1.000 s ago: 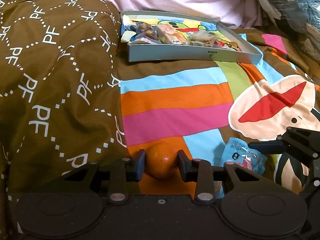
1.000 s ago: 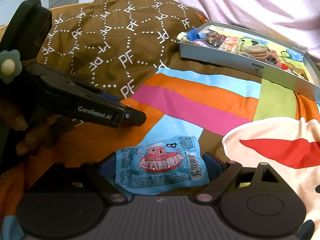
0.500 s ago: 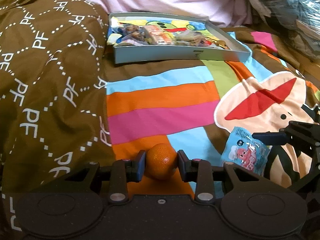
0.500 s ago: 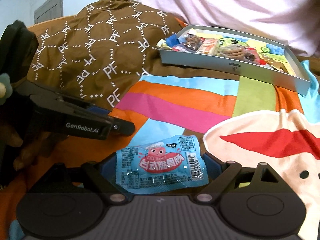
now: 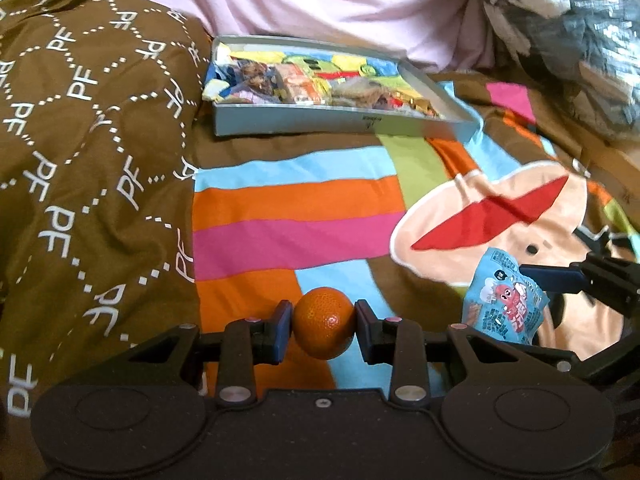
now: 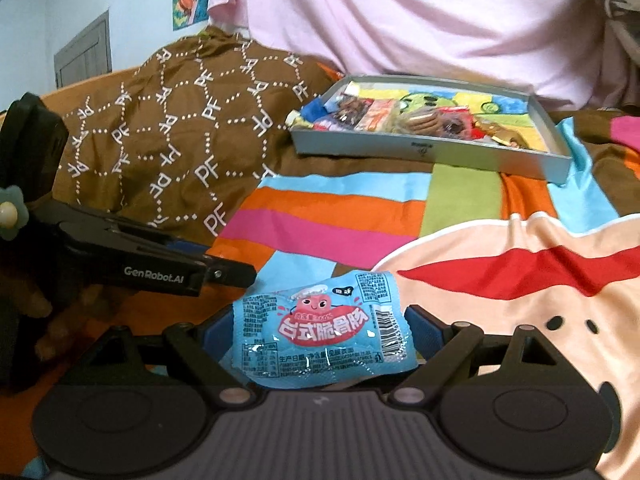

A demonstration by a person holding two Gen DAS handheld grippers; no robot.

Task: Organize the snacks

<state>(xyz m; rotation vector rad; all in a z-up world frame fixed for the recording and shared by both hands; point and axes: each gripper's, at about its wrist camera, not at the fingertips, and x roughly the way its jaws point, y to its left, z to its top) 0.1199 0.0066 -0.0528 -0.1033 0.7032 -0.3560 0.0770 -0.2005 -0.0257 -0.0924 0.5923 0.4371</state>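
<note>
My left gripper (image 5: 324,326) is shut on a small orange (image 5: 324,322), held clear above the striped bedspread. My right gripper (image 6: 320,330) is shut on a blue snack packet (image 6: 320,330) with a red cartoon print, its wide jaws pressing the packet's two ends. The same packet (image 5: 504,304) shows at the right of the left wrist view. A grey tray (image 5: 304,124) with several wrapped snacks lies ahead at the back of the bed; in the right wrist view the tray (image 6: 480,154) sits upper right. The left gripper's body (image 6: 156,268) crosses the right wrist view at the left.
A brown quilt (image 5: 80,160) with white lettering bulges on the left. A pink sheet (image 5: 320,0) rises behind the tray. A crumpled dark plastic bag (image 5: 568,32) fills the far right corner. The colourful cartoon bedspread (image 5: 300,216) stretches between my grippers and the tray.
Both grippers have lifted and come forward with their loads, so the tray now sits lower and larger in the right wrist view. The orange and the packet stay gripped as before.
</note>
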